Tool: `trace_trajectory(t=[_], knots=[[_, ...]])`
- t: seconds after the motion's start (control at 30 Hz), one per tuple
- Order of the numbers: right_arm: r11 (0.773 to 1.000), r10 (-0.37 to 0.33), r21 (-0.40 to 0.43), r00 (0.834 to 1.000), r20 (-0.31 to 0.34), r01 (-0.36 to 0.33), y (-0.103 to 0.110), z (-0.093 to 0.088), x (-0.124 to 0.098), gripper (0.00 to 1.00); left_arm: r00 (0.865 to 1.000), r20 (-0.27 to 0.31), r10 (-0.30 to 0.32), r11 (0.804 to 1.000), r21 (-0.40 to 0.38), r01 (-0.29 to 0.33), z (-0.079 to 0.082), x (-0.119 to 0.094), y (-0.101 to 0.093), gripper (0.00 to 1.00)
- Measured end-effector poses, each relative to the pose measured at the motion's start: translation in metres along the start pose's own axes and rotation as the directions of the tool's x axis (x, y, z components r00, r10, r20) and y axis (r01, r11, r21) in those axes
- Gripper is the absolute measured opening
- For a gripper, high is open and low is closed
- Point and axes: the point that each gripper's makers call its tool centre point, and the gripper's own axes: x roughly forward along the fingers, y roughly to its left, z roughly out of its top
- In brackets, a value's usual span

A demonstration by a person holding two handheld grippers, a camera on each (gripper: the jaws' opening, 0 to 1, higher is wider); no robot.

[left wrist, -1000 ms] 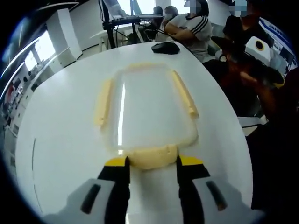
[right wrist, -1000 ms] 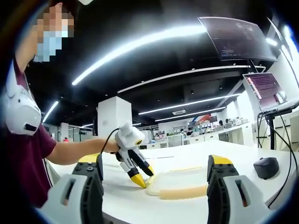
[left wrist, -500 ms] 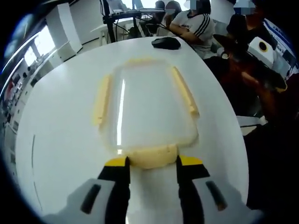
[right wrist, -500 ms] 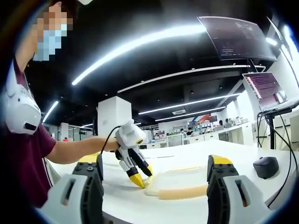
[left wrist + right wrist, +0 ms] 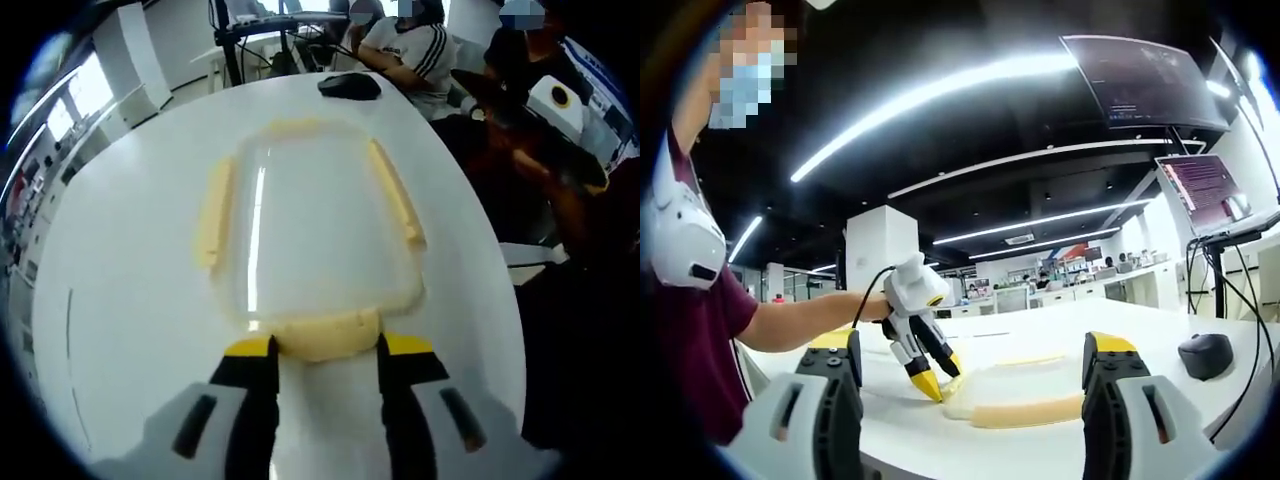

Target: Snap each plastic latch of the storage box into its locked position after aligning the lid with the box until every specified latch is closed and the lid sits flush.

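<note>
While I am holding my left claw (image 5: pixel 325 350) over the white round table (image 5: pixel 120 300), its two yellow-tipped jaws are standing wide apart with nothing gripped between them. Right in front of the tips the clear flat plastic storage box with pale yellow latches (image 5: pixel 320 225) is lying on the table. The near yellow end latch (image 5: pixel 325 332) is sitting between the tips, just touching them, and looks folded down. The long latch to the claw's left (image 5: pixel 210 215) and the long one to its right (image 5: pixel 395 195) are pointing away from me.

My view has slid a bit since a second ago, so the box is looking a little further ahead. I think I am only moving my hand; the box is not shifting.

My right claw (image 5: pixel 970 375) is also wide open and empty, and waiting low beside the box. A black computer mouse (image 5: pixel 348 86) is lying far ahead, past the box.
</note>
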Motion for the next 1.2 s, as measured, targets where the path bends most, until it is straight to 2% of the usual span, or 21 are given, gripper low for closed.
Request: trace_trajectory(t=[0.43, 0.73, 1.2], knots=[[1.000, 0.020, -0.001, 1.000, -0.020, -0.020, 0.008, -0.004, 0.005, 0.92, 0.998, -0.065, -0.017, 0.999, 0.026, 0.018, -0.008, -0.005, -0.014, 0.37], [1.000, -0.023, 0.011, 0.998, -0.064, 0.023, -0.002, -0.014, -0.002, 0.90, 0.996, -0.081, -0.025, 0.999, 0.046, 0.029, -0.009, -0.005, -0.021, 0.37], [1.000, -0.028, 0.011, 0.992, -0.121, 0.030, -0.006, -0.029, 0.000, 0.89, 0.995, -0.098, -0.027, 0.998, 0.049, 0.032, -0.010, -0.004, -0.025, 0.37]])
